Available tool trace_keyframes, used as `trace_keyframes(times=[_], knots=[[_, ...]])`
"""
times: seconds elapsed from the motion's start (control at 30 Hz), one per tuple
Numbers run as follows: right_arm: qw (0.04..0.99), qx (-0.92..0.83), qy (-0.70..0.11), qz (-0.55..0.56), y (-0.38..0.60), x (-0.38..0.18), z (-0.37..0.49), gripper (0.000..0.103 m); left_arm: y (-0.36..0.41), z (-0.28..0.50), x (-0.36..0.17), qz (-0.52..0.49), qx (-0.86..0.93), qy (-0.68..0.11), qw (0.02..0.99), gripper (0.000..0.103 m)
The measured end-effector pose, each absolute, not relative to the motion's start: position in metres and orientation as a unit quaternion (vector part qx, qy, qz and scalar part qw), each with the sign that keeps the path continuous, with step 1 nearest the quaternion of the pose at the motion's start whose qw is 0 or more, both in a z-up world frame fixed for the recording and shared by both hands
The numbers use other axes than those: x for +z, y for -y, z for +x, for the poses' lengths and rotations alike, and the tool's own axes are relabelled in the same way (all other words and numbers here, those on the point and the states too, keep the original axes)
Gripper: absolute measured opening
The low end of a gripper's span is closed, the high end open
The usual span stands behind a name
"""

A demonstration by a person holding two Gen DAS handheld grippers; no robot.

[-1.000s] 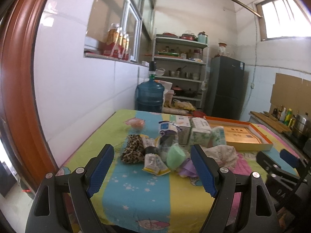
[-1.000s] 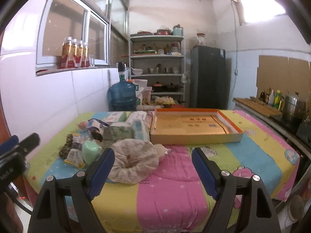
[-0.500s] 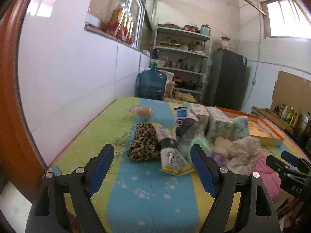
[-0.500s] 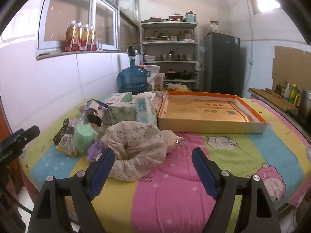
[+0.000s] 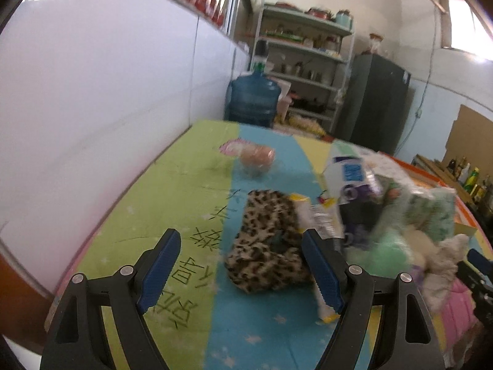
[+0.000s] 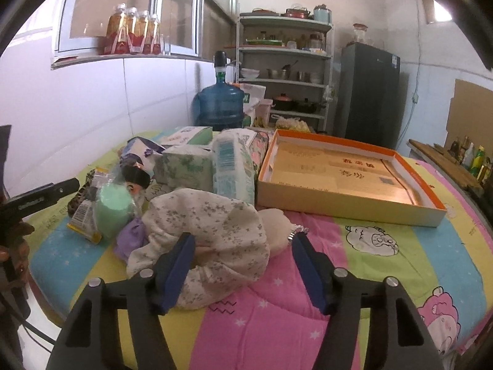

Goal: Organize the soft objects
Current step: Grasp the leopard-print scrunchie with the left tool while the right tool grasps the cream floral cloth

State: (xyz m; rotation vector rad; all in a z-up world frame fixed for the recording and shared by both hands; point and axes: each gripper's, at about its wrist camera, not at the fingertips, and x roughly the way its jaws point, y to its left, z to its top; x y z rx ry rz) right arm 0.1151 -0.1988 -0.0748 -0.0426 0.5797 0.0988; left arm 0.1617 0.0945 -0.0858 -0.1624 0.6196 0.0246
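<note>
Both grippers have dropped closer to the quilt: the right gripper (image 6: 243, 265), jaws closing but not yet pinching, straddles the limp floral cloth bundle (image 6: 212, 234) on the pink stripe, best pinched at a thick fold, while the left gripper (image 5: 242, 266) gapes empty before the floppy leopard-print piece (image 5: 266, 240).

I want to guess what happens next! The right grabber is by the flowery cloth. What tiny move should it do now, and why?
Probably ease the right gripper slightly forward and finish pinching. Its jaws are closing with the flowery cloth bunched between them, but the pads don't seem to press it yet.
</note>
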Motion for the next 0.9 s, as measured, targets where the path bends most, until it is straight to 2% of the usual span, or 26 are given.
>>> trace_keyframes(times=[0.1,0.23,0.3,0.37,0.4,0.43,0.5,0.67,0.9], knots=[[0.956,0.055,-0.288,-0.018,0.202,-0.077,0.121,0.059,-0.099,0.179,-0.096,-0.087,0.000,-0.330,0.940,0.081],[0.955,0.059,-0.291,-0.021,0.202,-0.081,0.125,0.057,-0.103,0.197,-0.102,-0.099,-0.016,-0.351,0.931,0.074],[0.955,0.063,-0.288,-0.023,0.202,-0.081,0.126,0.050,-0.100,0.202,-0.108,-0.096,-0.025,-0.367,0.925,0.060],[0.955,0.073,-0.285,-0.021,0.203,-0.079,0.125,0.044,-0.096,0.206,-0.111,-0.080,-0.025,-0.374,0.923,0.051],[0.955,0.075,-0.285,-0.019,0.204,-0.079,0.125,0.040,-0.092,0.209,-0.112,-0.071,-0.031,-0.374,0.924,0.038],[0.955,0.078,-0.286,-0.018,0.205,-0.079,0.126,0.037,-0.088,0.210,-0.113,-0.063,-0.037,-0.377,0.923,0.032],[0.953,0.089,-0.290,-0.009,0.207,-0.080,0.126,0.024,-0.082,0.211,-0.114,-0.048,-0.040,-0.376,0.924,0.018],[0.949,0.104,-0.297,0.009,0.210,-0.082,0.127,0.012,-0.077,0.205,-0.113,-0.051,-0.045,-0.367,0.928,0.012],[0.954,0.115,-0.277,0.013,0.212,-0.075,0.118,0.007,-0.082,0.182,-0.106,-0.076,-0.041,-0.344,0.935,0.011]])
